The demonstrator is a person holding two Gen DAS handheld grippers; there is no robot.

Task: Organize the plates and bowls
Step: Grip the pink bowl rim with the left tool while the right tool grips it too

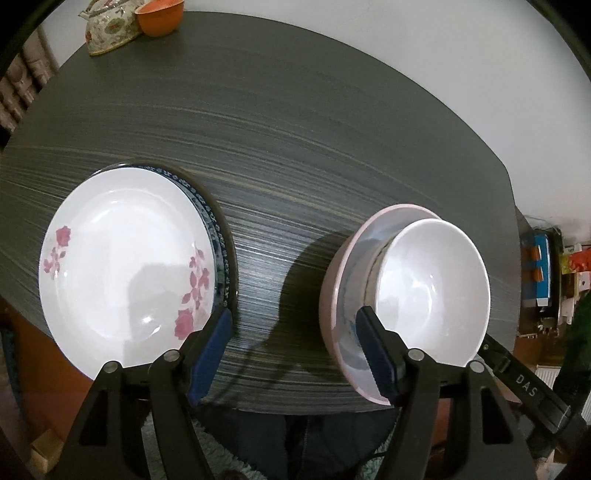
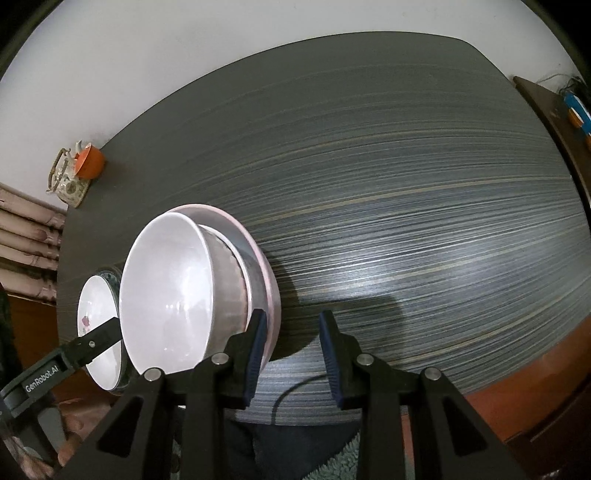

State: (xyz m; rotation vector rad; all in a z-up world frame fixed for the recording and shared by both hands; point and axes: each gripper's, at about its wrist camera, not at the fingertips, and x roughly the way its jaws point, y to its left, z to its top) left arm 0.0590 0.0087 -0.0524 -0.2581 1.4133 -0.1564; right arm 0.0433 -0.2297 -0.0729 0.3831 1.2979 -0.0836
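While both tools are pointed steeply down at the dark, streaky wood-grain desk, nothing is gripped by either. The left tool is seen with its blue-padded fingers spread wide apart — only bare desk lies between them. To its left side, the white round plate with pink flowers is stacked on a blue-patterned plate. To its right, the plain white bowl is nested inside a wider pale pink bowl, near the desk's front edge. The right tool is held with a narrower gap between its fingers, empty, just beside the pink bowl's rim. At the far corner of the desk, a small orange bowl is leaned against a floral teapot.
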